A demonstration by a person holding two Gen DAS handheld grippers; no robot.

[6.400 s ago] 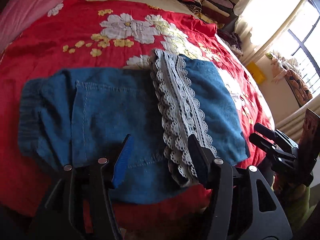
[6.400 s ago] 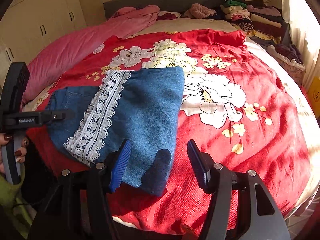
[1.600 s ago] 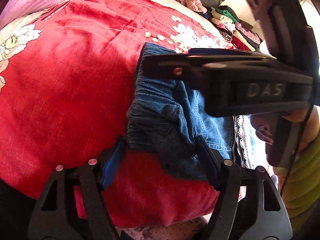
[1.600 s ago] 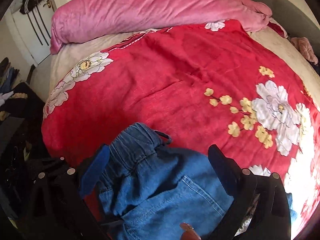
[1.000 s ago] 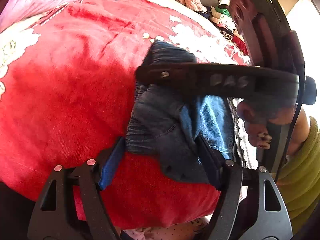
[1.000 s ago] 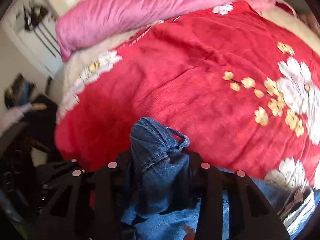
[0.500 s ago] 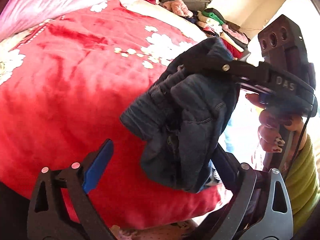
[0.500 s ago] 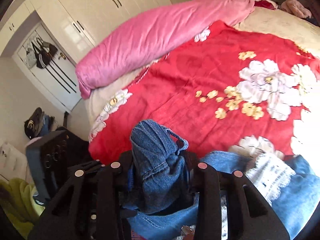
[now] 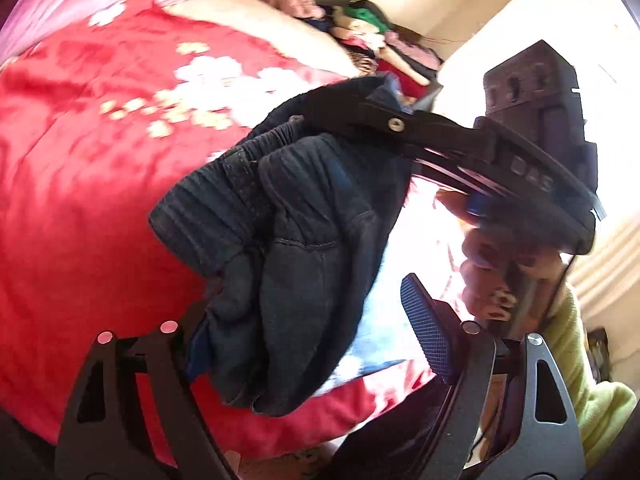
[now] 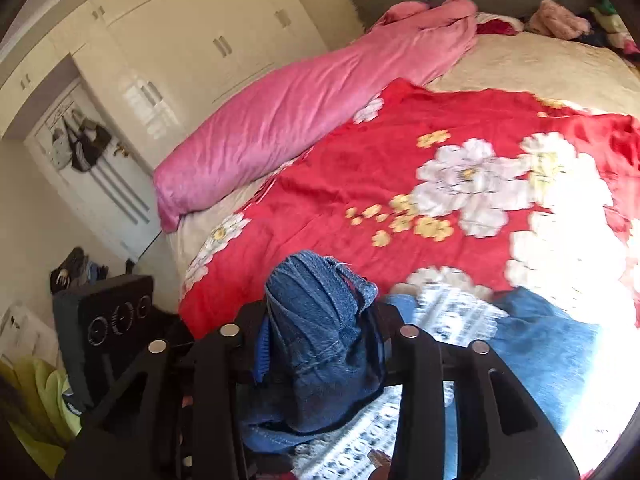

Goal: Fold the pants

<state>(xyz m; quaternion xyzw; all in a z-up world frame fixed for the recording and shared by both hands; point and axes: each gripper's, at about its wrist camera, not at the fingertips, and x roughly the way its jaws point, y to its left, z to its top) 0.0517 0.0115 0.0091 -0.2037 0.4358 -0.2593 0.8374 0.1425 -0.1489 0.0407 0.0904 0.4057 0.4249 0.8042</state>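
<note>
The blue denim pants (image 10: 540,352) with a white lace band (image 10: 452,308) lie on the red flowered bedcover (image 10: 360,168). My right gripper (image 10: 320,320) is shut on the bunched waistband (image 10: 316,292), though its jaws are opening. In the left wrist view the right gripper (image 9: 394,124) holds that dark bunch (image 9: 304,216) lifted above the bed. It hangs down between the fingers of my left gripper (image 9: 308,304), whose jaws are closing. The cloth brushes the left pad, while the right pad (image 9: 426,332) stands clear of it.
A rolled pink duvet (image 10: 304,120) lies along the bed's far left side. Piled clothes (image 9: 360,32) sit at the headboard. White wardrobes (image 10: 200,40) and a door (image 10: 104,184) stand beyond. A hand (image 9: 500,264) with a green sleeve (image 9: 580,380) is at the right.
The right gripper has raised the waistband off the bed and carried it over the rest of the pants. The left jaws let go, spread wide, then narrowed a little.
</note>
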